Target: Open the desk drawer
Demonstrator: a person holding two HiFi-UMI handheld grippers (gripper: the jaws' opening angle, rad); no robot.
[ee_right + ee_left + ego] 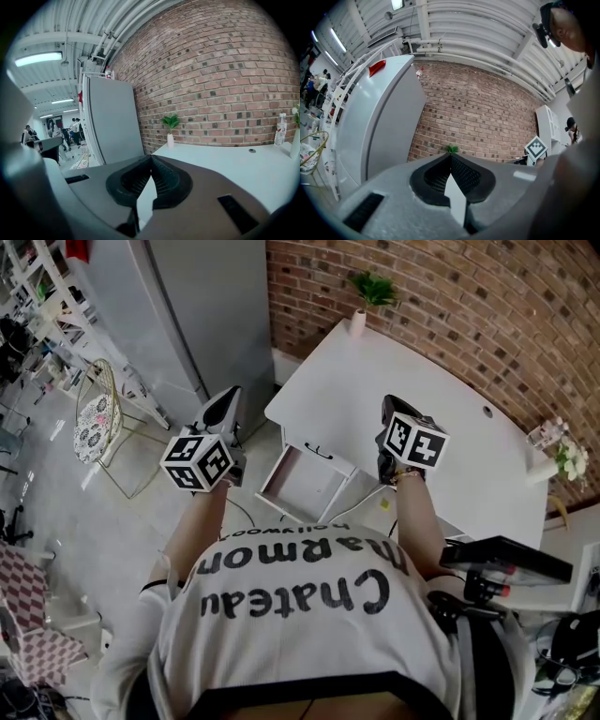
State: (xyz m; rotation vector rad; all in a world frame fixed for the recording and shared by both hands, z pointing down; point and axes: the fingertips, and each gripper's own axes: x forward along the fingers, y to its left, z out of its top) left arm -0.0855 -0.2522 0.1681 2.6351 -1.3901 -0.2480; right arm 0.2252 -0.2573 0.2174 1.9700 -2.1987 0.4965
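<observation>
2 grippers (228,399) (392,407) closed, drawer (302,486) open between, apart

- Desk (412,381): ahead of the right gripper (390,404), running off to its right.
- Drawer (302,482): stands out from the desk's front, between the left gripper (225,404) and the right gripper, below both.
- Potted plant (368,296): on the desk's far corner, ahead of both grippers, by the brick wall (450,296).
- Bottle (542,434) and flower vase (565,463): on the desk's end, right of the right gripper.
- Cabinet (206,315): ahead of the left gripper.
- Wire chair (98,418): on the floor, left of the left gripper.

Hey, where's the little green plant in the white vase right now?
In the head view, the plant stands at the far corner of the white desk, against the brick wall, just right of the tall grey cabinet.
</observation>
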